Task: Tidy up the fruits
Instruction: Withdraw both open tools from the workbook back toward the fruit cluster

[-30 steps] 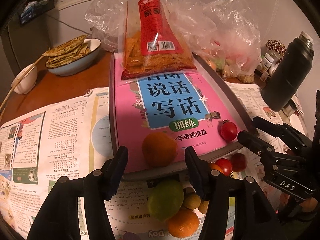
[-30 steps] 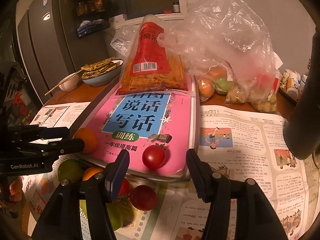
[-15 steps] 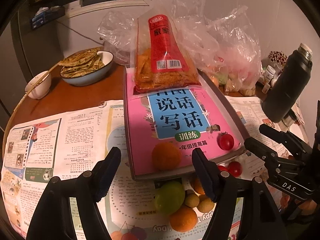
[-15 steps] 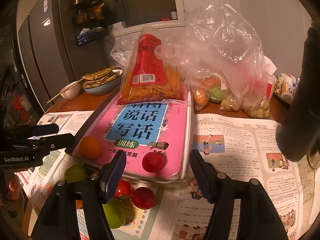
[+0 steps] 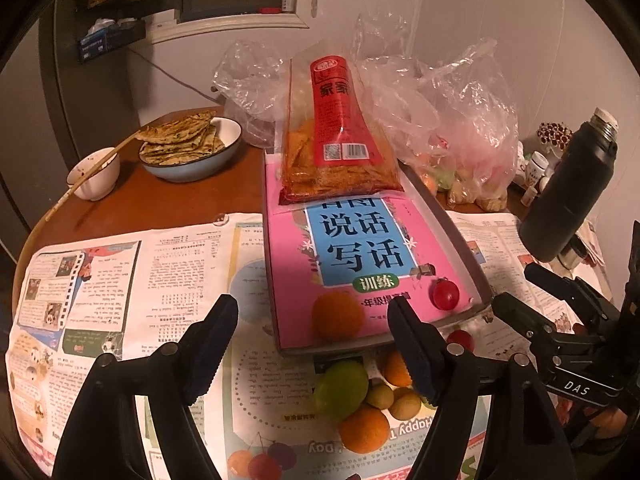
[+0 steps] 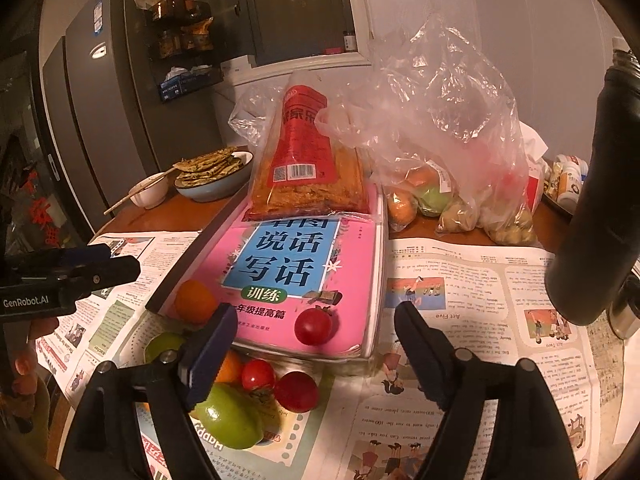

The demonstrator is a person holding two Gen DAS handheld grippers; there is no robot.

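An orange (image 5: 338, 316) and a red tomato (image 5: 446, 294) lie on a pink book (image 5: 360, 240) that sits in a shallow tray. My left gripper (image 5: 312, 320) hovers just before the orange, jaws opening, pads clear of it. My right gripper (image 6: 316, 314) hangs in front of the tomato (image 6: 314, 326), jaws opening too, nothing pressed between them. On the newspaper below the tray's near edge sits a pile of fruit: a green lime (image 5: 340, 388), an orange (image 5: 364, 428), small yellow fruits and tomatoes (image 6: 296, 392). Each gripper shows in the other's view: right gripper (image 5: 514, 286), left gripper (image 6: 124, 260).
A red snack bag (image 5: 336, 152) rests on the book's far end. Clear plastic bags with more fruit (image 6: 432, 200) stand behind. A black flask (image 5: 568, 192) stands at right. A bowl of flatbreads (image 5: 188, 148) and a small bowl with chopsticks (image 5: 94, 176) are at back left.
Both grippers have risen and drawn back from the book while their jaws widened. The orange and the tomato stay where they were on the cover.
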